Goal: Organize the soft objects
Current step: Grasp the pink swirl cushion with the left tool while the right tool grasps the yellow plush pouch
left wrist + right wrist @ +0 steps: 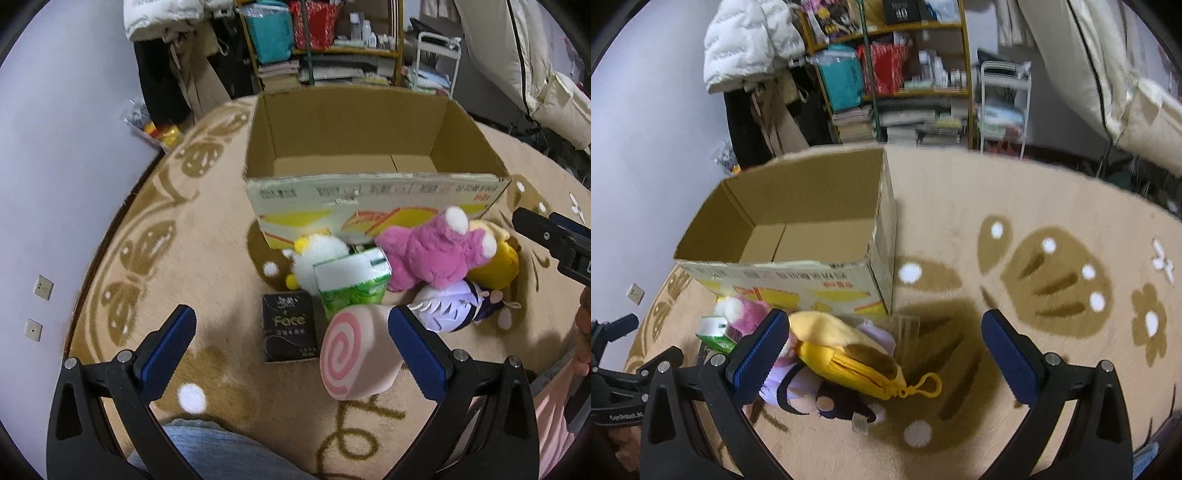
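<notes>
Both my grippers hang spread and hold nothing — the left gripper (291, 347) above the swirl cushion (360, 354), the right gripper (884, 354) above the yellow pouch (849, 363). The toys (pink plush (432, 254) on top) lie heaped on the rug (207, 258) just before the box (373, 199).

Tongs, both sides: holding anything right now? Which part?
Nothing held. Left tongs gape open above the black tissue pack; right tongs are open over the yellow pouch, not gripping it.

"Face" on black tissue pack (290, 326), "40" on shelf box (900, 11)
</notes>
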`<state>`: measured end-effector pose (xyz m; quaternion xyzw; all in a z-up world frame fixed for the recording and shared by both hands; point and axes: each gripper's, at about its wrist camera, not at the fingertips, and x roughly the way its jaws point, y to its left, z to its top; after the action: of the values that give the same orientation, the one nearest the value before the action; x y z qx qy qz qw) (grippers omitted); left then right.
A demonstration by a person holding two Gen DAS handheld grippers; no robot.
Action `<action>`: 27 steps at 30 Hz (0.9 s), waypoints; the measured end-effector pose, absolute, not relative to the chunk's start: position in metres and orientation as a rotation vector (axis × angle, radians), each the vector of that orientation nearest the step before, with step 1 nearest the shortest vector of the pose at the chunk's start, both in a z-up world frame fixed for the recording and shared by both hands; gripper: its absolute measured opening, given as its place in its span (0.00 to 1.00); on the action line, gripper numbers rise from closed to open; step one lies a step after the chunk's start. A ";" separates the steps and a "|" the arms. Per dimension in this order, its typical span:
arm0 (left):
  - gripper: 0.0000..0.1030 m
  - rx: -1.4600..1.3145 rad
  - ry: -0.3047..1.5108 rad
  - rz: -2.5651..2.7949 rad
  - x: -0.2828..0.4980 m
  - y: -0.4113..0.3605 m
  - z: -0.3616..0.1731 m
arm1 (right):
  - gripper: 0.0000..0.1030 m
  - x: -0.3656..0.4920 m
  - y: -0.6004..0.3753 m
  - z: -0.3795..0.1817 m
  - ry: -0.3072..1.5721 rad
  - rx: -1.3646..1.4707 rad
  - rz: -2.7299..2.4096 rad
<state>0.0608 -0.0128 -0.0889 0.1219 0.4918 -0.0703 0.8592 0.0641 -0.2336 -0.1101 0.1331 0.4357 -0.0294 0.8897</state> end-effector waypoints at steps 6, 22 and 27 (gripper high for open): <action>1.00 0.284 1.112 -0.155 0.067 -0.023 -0.106 | 1.00 0.071 -0.239 -0.129 0.997 0.338 -0.052; 0.97 0.358 1.208 -0.183 0.068 -0.046 -0.137 | 1.00 0.088 -0.223 -0.155 1.141 0.339 0.040; 0.75 0.332 1.239 -0.237 0.067 -0.051 -0.146 | 0.81 0.096 -0.212 -0.167 1.195 0.307 0.076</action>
<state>0.0668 -0.0510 -0.1456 0.1544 0.5767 -0.1103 0.7946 0.0955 -0.2124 -0.1666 0.1441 0.5601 0.0357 0.8151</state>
